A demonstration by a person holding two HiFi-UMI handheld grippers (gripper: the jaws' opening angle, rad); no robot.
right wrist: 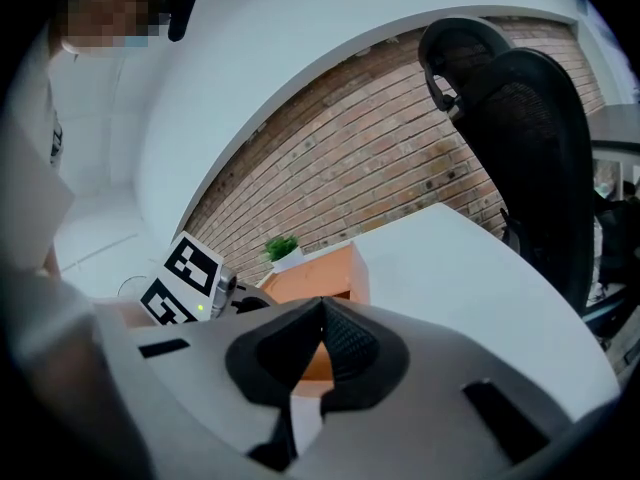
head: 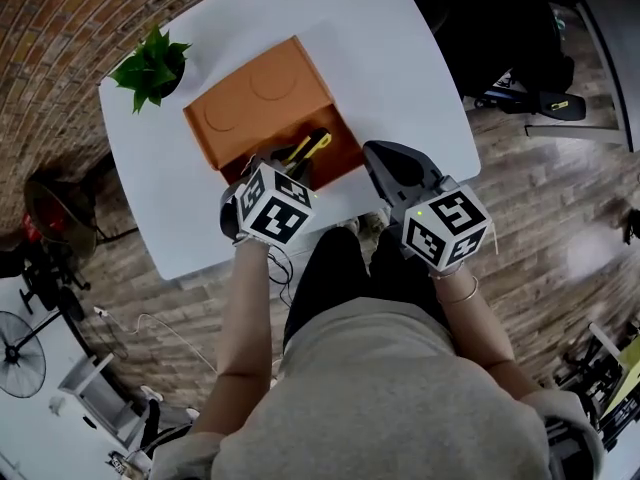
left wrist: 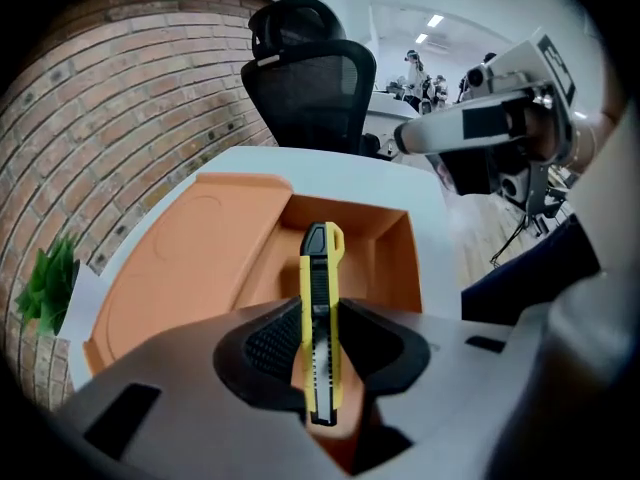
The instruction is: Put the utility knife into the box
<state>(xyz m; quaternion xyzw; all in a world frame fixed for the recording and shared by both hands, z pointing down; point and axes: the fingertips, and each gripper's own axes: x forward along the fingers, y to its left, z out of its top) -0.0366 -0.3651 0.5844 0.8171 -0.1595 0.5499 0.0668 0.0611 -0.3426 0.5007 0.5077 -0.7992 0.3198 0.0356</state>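
Well, at the far left corner of the table [head: 400,58] stands a plant [head: 152,68], with the orange box [head: 255,103] just beside it. In the head view the marker cube [head: 272,206] covers most of my left gripper [head: 285,168]. Only the front end of the utility knife [head: 310,146] shows there, over the box's open compartment, and I cannot tell whether it touches the bottom. The left gripper view shows the jaws clamped on the knife's flat sides, its black tip pointing into the box. My right gripper [right wrist: 318,313], over the table to the right of the box, has its jaws closed together on nothing.
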